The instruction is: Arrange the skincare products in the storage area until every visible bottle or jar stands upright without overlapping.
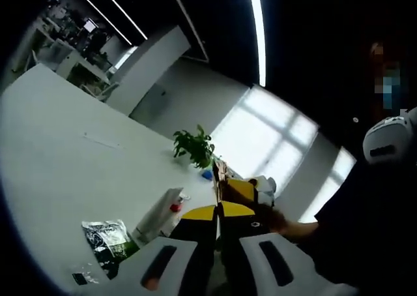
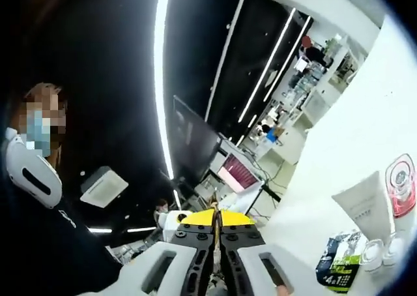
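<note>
**Grippers raised and empty, products waiting on the table**

While both tools are tilted up toward the ceiling, the skincare products lie untouched on the white table (image 1: 58, 152), so arranging looks not yet begun. Near the potted plant (image 1: 194, 146), a white tube (image 1: 158, 214) lies flat, a dark sachet (image 1: 107, 238) just beside it. The left gripper (image 1: 217, 212) has its jaws pressed together on nothing. The right gripper (image 2: 217, 219) is likewise closed and empty, well apart from a pink-capped jar (image 2: 401, 184).
</note>
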Tool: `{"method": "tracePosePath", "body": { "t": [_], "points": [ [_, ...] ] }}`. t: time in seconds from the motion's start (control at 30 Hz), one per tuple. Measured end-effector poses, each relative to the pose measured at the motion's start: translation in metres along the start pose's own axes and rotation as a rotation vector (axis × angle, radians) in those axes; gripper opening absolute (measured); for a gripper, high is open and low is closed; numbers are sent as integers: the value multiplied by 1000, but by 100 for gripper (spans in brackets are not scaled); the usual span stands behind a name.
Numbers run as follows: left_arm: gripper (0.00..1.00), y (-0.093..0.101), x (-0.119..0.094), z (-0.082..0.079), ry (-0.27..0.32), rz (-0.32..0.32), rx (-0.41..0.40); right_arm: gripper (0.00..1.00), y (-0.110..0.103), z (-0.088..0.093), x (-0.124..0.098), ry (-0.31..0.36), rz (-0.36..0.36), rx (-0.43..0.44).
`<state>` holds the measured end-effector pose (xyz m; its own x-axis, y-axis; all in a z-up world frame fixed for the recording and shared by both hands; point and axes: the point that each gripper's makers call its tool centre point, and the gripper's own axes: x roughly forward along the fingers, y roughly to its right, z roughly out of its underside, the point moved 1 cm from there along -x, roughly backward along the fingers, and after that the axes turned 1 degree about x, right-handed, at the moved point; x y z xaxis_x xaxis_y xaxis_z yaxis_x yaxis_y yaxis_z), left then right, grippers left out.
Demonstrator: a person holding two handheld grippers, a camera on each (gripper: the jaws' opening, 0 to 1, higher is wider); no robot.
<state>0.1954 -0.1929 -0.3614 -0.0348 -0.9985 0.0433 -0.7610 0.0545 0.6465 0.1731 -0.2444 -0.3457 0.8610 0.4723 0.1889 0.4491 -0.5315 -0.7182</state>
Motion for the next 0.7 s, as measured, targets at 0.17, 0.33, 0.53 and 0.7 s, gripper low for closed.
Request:
{"method": "tracePosePath", "body": {
  "t": [0.17,0.33,0.53,0.7],
  "points": [
    [2,-4,-1,1,18,-19,-42,0,0,5,1,-29,7,-45],
    [2,-9,-4,4,26,-40,-71,7,5,16,1,-88,34,-142],
    [1,-22,-11,6,23,-74,-112,25,10,22,-2,-115,70,-277],
    [1,-36,-20,12,12,-116,-175,32,15,28,-7,-156,78,-332]
  ]
}}
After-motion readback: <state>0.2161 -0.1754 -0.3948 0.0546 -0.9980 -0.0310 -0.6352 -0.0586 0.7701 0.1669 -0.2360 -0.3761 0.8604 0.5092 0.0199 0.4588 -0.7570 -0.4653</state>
